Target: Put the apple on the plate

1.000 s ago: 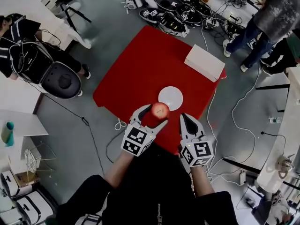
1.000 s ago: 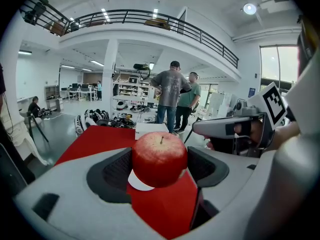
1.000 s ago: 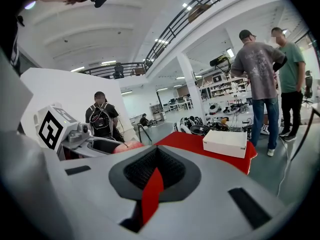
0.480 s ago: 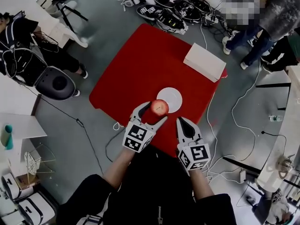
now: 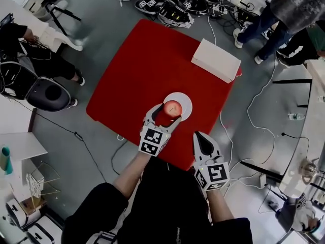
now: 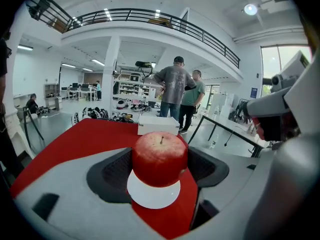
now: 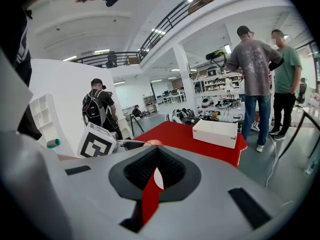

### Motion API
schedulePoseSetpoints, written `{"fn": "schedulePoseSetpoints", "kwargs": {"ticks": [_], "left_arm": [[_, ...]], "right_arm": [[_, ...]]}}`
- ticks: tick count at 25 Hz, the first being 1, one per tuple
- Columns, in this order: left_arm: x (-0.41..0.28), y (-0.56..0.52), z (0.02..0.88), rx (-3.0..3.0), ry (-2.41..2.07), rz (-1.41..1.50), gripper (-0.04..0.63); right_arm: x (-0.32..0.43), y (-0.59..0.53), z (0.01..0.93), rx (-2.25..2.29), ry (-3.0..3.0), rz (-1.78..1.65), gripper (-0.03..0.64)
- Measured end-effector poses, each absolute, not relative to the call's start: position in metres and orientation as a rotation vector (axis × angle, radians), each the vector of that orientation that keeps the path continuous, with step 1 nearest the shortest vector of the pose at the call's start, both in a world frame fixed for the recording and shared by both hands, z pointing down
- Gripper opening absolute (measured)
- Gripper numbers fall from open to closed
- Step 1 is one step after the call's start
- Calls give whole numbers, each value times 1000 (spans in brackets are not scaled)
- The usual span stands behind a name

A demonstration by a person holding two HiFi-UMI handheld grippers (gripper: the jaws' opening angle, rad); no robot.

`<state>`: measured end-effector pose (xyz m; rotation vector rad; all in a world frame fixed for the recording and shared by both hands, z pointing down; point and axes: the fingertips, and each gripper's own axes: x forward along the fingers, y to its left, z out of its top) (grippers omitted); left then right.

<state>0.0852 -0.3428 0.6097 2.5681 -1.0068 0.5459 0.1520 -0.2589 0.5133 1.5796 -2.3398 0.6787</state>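
Gripping the apple (image 5: 172, 108) squarely between its two jaws, the left gripper (image 5: 165, 117) holds it over the near part of the white plate (image 5: 186, 101) on the red table (image 5: 147, 60), while the right gripper (image 5: 202, 138), jaws nearly together and empty, hangs nearby.

White box (image 5: 216, 60) on red table (image 5: 139, 72); bystanders (image 5: 297, 6) nearby

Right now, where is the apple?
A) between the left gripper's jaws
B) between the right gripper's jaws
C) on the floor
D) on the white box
A: the left gripper view shows the apple clamped in the left gripper, with the plate showing below it; the right gripper is shut and empty.
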Motion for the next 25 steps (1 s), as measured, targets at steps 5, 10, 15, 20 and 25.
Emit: {"fn": "schedulePoseSetpoints", "kwargs": {"ticks": [5,10,15,20,25], "left_arm": [[103,-355,645,2600,-976,610,351],[118,-363,685,2556,-958,636,351],[124,-367,712,2545,-957,660,350],[126,-371,728,2501,-966,668,350],[125,-368,732,2526,-980,662,351]], "right_arm": [[159,-257,521,1624,-2293,701,8],[170,-251,532,1666,-2240,748,8],[176,-246,539,1694,-2199,770,8],[188,-247,540,1721,-2173,775,8],[195,-246,544,1729,-2163,791,8]]}}
